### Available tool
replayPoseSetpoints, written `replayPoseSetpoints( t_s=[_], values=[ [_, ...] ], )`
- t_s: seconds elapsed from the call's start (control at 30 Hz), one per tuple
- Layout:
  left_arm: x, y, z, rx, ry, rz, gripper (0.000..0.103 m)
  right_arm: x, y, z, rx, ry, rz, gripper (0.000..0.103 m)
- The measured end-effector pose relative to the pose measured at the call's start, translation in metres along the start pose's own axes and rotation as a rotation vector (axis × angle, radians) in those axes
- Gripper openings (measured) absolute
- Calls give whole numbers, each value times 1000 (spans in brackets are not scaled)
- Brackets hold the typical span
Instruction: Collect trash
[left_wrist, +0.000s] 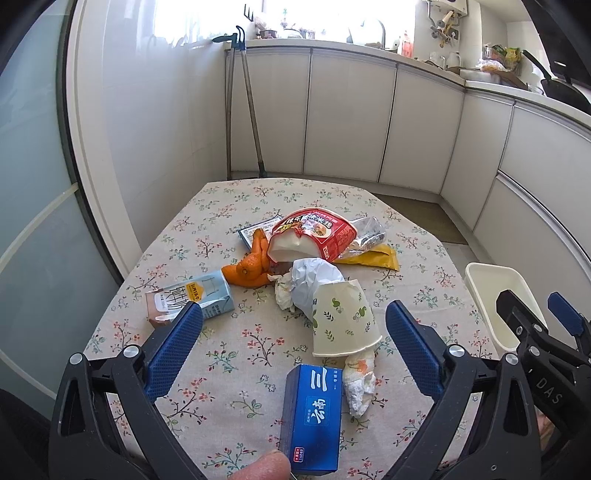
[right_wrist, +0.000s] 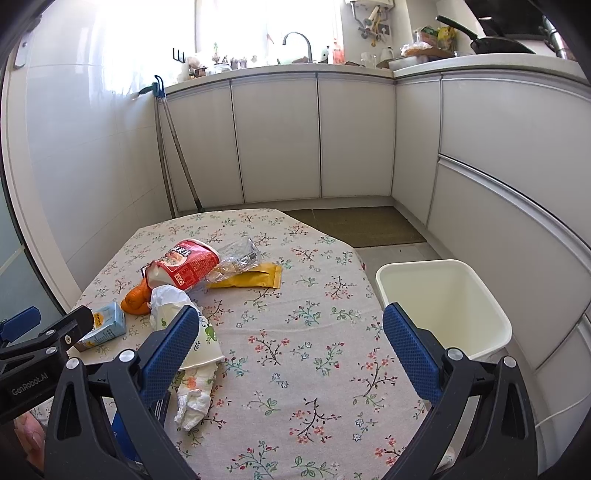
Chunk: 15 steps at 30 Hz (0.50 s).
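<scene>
Left wrist view: left gripper (left_wrist: 293, 328) spread wide, holding nothing, hovering above floral tablecloth (left_wrist: 229, 354). Blue box (left_wrist: 312, 417) between the fingers, low in frame, standing on end, not touched by either pad. Fingertip (left_wrist: 264, 466) at bottom edge just beside blue box. Paper cup (left_wrist: 341, 319) with green leaf print lying on its side just beyond the box, mouth toward camera. Crumpled tissue (left_wrist: 358, 384) touching cup rim, just right of box. White crumpled paper (left_wrist: 314, 280) behind cup, touching it. Milk carton (left_wrist: 194, 299) on its side near left finger tip. Orange peel (left_wrist: 249, 271) between carton and red noodle bag (left_wrist: 314, 236). Clear plastic wrapper (left_wrist: 369, 232) and yellow packet (left_wrist: 375, 258) right of red bag, wrapper overlapping packet. Card (left_wrist: 256, 229) partly under peel and bag. White bin (left_wrist: 495, 295) off right table edge, partly hidden by right gripper (left_wrist: 532, 314), seen from the side, spread unclear there.

Right wrist view: right gripper (right_wrist: 290, 334) also wide apart, empty, over bare cloth. White bin (right_wrist: 447, 306) just beside right finger, beyond table edge, inside looks empty. Paper cup (right_wrist: 201, 343) behind left finger, partly hidden. Crumpled tissue (right_wrist: 194, 398) below cup. Trash pile well apart from bin, all on left half of table. Left gripper body at far left edge, tips near milk carton (right_wrist: 105, 323). Kitchen cabinets (right_wrist: 280, 136) and mop handles (right_wrist: 173, 147) in background
</scene>
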<state>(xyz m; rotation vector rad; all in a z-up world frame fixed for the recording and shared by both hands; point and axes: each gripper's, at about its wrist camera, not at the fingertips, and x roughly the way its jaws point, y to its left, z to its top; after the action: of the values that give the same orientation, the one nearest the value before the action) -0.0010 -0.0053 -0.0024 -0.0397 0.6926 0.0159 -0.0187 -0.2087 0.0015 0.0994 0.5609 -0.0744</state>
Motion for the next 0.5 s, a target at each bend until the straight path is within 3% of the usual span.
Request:
replayPoseSetpoints(
  t_s=[0.27,0.5],
  values=[
    [5,1,-1,-4,40,0,96,1,0,-1,1,10,-2,97],
    [27,8,2,-29,123,-4,96,18,1,9,38,106,5,97]
  ],
)
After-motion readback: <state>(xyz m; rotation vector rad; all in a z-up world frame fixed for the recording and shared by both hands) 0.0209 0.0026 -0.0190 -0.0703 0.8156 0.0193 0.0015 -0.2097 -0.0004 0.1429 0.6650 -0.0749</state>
